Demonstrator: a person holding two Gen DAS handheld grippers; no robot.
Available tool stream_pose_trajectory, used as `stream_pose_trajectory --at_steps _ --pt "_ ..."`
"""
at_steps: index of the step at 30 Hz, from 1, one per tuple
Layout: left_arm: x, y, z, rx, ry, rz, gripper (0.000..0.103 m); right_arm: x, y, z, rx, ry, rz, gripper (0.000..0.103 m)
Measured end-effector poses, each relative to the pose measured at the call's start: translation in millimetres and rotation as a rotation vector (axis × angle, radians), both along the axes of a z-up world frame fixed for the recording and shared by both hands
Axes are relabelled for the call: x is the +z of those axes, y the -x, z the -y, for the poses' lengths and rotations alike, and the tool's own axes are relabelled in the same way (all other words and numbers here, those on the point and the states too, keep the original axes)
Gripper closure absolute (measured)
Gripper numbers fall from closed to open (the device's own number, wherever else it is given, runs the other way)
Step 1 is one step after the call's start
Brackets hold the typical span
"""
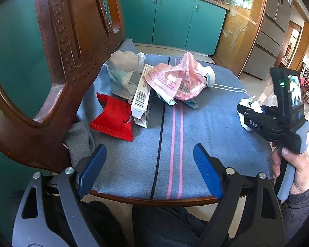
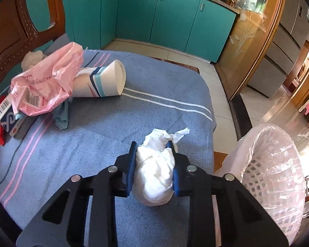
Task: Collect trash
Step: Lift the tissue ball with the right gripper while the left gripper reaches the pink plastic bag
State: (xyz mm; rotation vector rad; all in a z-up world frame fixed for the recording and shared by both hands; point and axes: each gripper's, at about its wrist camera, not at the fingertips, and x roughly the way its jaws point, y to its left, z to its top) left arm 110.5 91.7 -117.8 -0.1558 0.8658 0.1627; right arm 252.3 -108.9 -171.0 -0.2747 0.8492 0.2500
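Desk cloth (image 2: pixel 113 144) looking matt, woven, slightly fuzzy, tissue wad (image 2: pixel 154 170) showing soft crumpled paper, pink bag (image 2: pixel 45 82) gleaming as thin glossy plastic, chair back (image 1: pixel 72 30) shining as varnished carved wood

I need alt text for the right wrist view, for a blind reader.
The right hand-held gripper squeezes a crumpled white tissue over a blue cloth. A lined trash basket stands at right; a paper cup lies behind.
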Motion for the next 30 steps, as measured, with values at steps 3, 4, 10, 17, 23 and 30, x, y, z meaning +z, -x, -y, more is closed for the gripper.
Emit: stream_pose_trajectory --at_steps 3,4,10,17,23,30 --pt "-1 -1 1 0.0 -0.001 -0.003 0.017 11 8 -1 0.026 -0.04 0.005 0.075" --pt "-2 -1 1 -0.001 -0.001 -0.004 0.017 16 12 -2 0.035 -0.045 0.013 0.075" --pt "-5 -3 4 -0.009 0.001 -0.014 0.017 38 35 -18 0.15 -0.11 0.006 0.075" --pt "-6 -2 5 -0.012 0.0 -0.016 0.016 26 50 -37 0.218 -0.106 -0.049 0.074" --pt "-8 -1 4 -0.01 0.002 -0.018 0.016 14 44 -36 0.198 -0.107 -0.085 0.066" --pt "-8 -1 5 -0.014 0.001 -0.019 0.016 5 46 -40 0.202 -0.097 -0.101 0.059"
